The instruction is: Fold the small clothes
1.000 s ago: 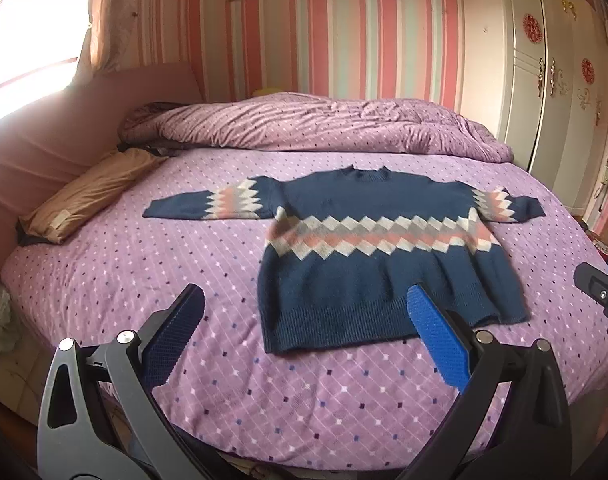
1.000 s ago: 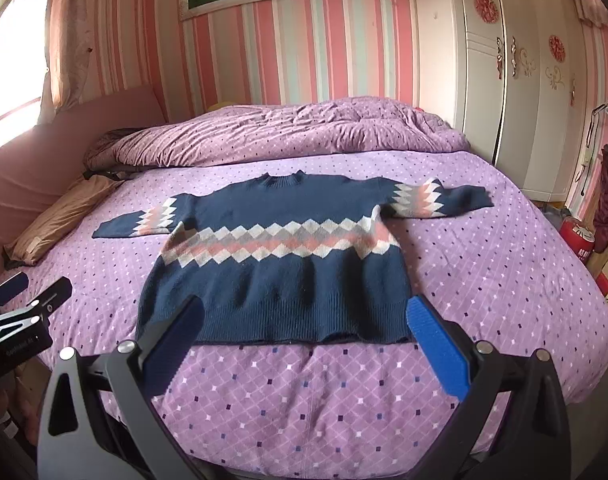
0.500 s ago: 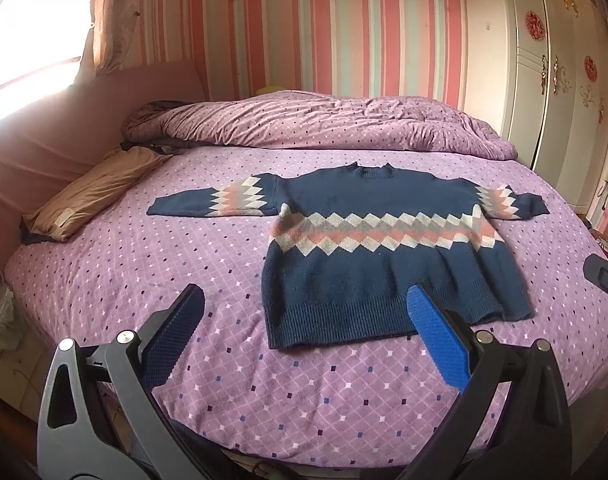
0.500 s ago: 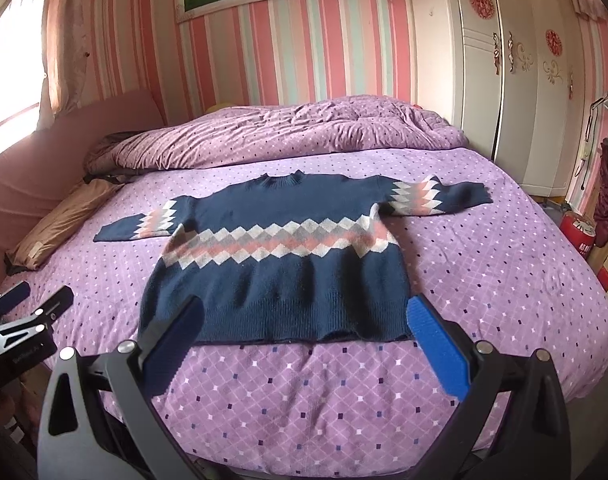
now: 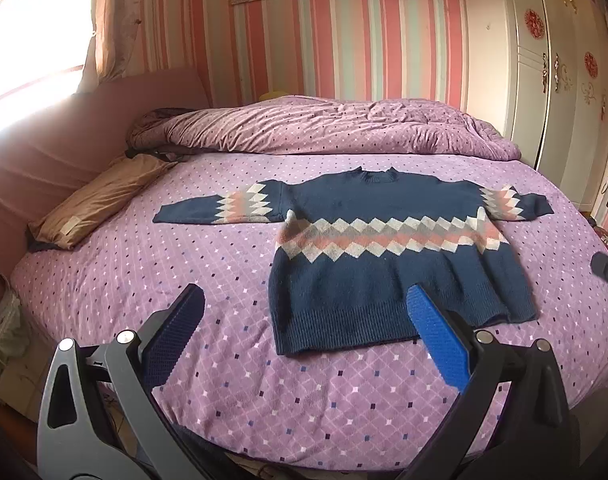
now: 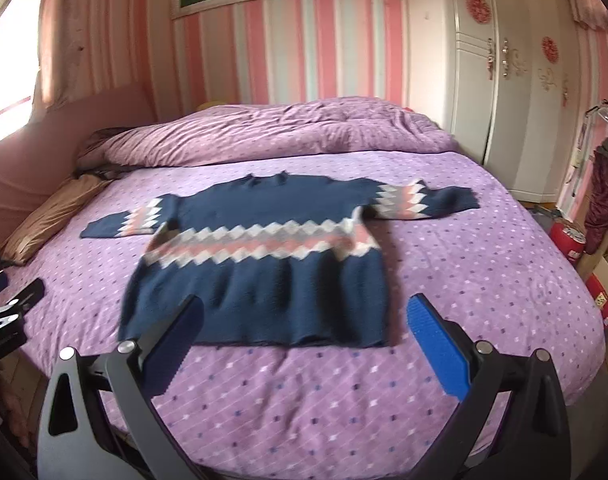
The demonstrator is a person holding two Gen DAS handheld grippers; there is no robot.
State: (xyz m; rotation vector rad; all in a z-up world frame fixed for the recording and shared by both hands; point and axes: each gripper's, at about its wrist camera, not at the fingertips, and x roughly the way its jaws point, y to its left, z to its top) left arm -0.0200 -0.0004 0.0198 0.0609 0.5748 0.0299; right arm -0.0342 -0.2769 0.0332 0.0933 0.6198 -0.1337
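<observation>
At the far left a tan pillow [image 5: 100,200] lies against the headboard, apart from the sweater [image 5: 383,256], which is spread flat, front up, on the purple bed [image 5: 184,264], both sleeves out to the sides and the hem toward the cameras. The left gripper [image 5: 304,320] hangs over the near edge of the bed with its jaws spread wide and nothing between them; its right pad sits over the hem in the picture, though whether it touches the knit cannot be told. Compared with a second ago the sweater fills more of both views and sits lower, so both grippers have drifted in toward it (a small advance, not a reach), and no fold has been started. The right gripper [image 6: 304,320] is likewise wide and empty, hovering just short of the hem; its view is slightly blurred, which suggests it is moving. Likely the next step is taking a sleeve or a hem corner. As for containers, cardboard boxes [image 6: 607,292] stand on the floor at the far right, their contents not visible.
</observation>
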